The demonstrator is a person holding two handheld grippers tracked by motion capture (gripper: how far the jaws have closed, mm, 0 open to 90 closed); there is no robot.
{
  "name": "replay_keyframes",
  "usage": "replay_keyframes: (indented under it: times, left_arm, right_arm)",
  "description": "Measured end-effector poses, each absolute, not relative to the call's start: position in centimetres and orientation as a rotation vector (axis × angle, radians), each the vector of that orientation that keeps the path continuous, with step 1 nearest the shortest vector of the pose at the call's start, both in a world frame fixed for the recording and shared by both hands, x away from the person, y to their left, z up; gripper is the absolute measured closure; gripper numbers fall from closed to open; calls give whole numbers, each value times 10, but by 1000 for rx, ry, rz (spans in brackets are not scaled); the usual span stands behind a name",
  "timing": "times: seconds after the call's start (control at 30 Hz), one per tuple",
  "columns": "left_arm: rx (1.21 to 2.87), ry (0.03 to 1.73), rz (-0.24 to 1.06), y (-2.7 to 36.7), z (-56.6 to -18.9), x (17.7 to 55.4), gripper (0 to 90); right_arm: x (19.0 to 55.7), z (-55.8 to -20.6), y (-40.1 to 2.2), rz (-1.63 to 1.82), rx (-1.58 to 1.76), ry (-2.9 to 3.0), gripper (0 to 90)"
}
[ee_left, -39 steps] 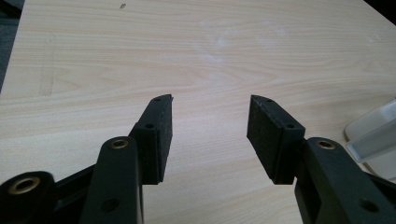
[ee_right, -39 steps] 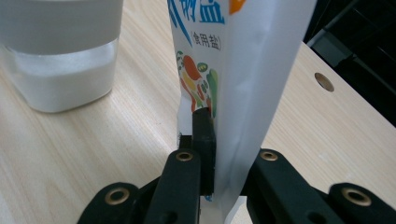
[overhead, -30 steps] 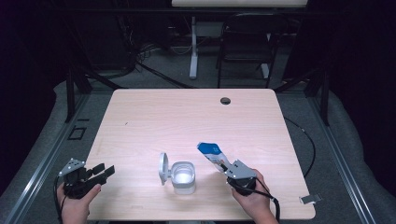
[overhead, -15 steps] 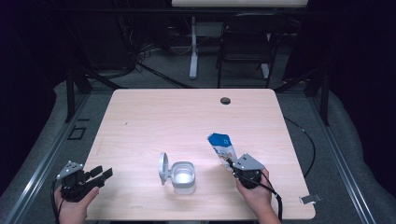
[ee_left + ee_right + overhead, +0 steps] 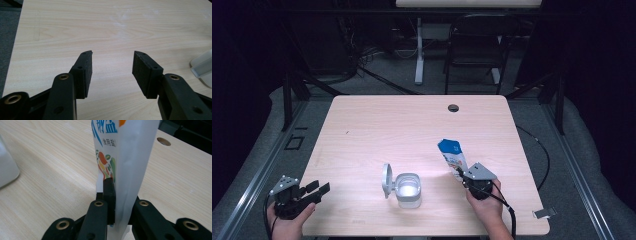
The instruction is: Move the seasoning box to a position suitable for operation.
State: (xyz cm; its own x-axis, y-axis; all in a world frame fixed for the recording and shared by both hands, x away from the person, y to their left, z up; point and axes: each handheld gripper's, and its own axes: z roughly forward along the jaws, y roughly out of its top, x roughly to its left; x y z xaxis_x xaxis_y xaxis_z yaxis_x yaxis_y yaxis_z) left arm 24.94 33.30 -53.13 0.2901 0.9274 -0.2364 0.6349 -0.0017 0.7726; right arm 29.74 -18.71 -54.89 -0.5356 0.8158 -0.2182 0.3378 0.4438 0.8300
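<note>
The right gripper (image 5: 460, 172) has its jaws clenched on the lower end of a salt packet (image 5: 452, 154), a flat white pouch with a blue top and printed pictures. In the high view the packet stands tilted up from the jaws toward eleven o'clock, over the table (image 5: 412, 120), at about three o'clock from the open white container (image 5: 408, 189) with its lid (image 5: 386, 180) flipped up on the nine o'clock side.

In the right gripper view the packet (image 5: 125, 165) rises straight out of the gripper (image 5: 118, 202), pinched thin where the pads meet it. It looks light and limp: a film pouch that will bend, sag or swing rather than hold shape, and its glossy surface is likely slippery. Gripping near one end, on the flat seam or just above it, seems the safest hold; squeezing the full middle could crumple it or shift the contents. If it is open, tipping may spill grains quickly.

The left gripper (image 5: 314, 190) sits near the table's seven o'clock corner with its jaws released and nothing between them; its own view shows the gripper (image 5: 112, 68) over bare wood.
</note>
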Motion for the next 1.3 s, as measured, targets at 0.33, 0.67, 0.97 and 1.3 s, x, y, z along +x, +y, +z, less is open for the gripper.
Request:
replay_keyframes:
  times: [0.33, 0.67, 0.97, 1.3]
  left_arm:
    - [1722, 1423, 436, 329, -531, 251, 507]
    - [1724, 1415, 438, 329, -531, 252, 507]
    - [1718, 1416, 437, 329, -530, 252, 506]
    - [1714, 1415, 437, 330, -529, 252, 505]
  right_arm:
    - [295, -550, -191, 993, 967, 2098, 816]
    - [293, -551, -193, 987, 976, 2101, 777]
    - [293, -553, -195, 978, 993, 2095, 616]
    - [291, -554, -197, 977, 996, 2087, 517]
